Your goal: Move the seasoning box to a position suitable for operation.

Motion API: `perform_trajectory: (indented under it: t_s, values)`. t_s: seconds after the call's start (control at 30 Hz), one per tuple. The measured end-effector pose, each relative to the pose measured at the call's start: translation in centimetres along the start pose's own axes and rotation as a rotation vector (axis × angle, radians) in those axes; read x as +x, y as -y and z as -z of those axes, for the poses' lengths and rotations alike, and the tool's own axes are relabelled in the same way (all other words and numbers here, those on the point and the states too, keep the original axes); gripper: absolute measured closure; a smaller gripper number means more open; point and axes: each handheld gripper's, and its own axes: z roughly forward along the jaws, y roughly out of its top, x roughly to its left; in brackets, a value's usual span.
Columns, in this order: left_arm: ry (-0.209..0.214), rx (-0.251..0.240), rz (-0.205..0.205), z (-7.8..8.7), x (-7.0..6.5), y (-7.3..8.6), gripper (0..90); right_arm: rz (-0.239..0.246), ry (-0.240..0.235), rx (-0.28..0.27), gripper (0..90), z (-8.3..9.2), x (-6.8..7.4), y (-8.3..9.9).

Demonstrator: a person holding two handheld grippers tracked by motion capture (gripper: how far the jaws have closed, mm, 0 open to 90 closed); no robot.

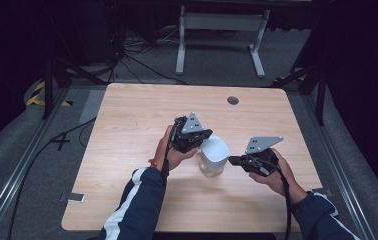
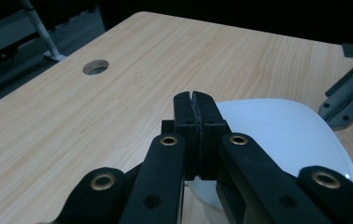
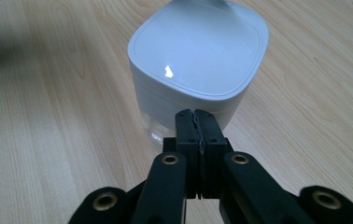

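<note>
Box point(image 1: 213, 156) with white lid point(image 3: 198, 56) stands on table point(image 1: 127, 130), right of centre, between the two grippers. Left gripper point(image 1: 200, 140): jaws pressed together, nothing between them, tips over lid's near edge; contact unclear, possibly touching. Right gripper point(image 1: 232, 160): jaws likewise closed and empty, tips level with box's side wall, just beside it. Cable hole point(image 1: 233, 100) at far edge.
</note>
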Motion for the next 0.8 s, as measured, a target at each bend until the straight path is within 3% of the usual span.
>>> perform_trajectory:
  t_s: [0.13,0.17,0.23,0.53,0.8]
  values:
    - [-0.004,0.017,-0.005,-0.22,-0.01,0.54,89.9,-0.003,0.002,0.008,90.0,0.03,-0.06,0.11]
    - [-0.001,0.009,0.017,-0.17,0.11,0.68,89.9,-0.004,0.003,0.009,90.0,0.04,-0.10,0.12]
    - [-0.011,0.012,0.021,-0.07,0.36,0.76,90.0,-0.006,0.002,0.010,90.0,0.00,-0.11,0.13]
    - [-0.018,0.015,0.011,-0.39,0.43,0.59,90.0,-0.001,-0.002,0.006,90.0,-0.20,-0.02,-0.23]
    - [-0.024,0.024,0.032,-0.44,0.76,0.73,90.0,0.006,-0.002,0.006,90.0,-0.06,0.10,-0.36]
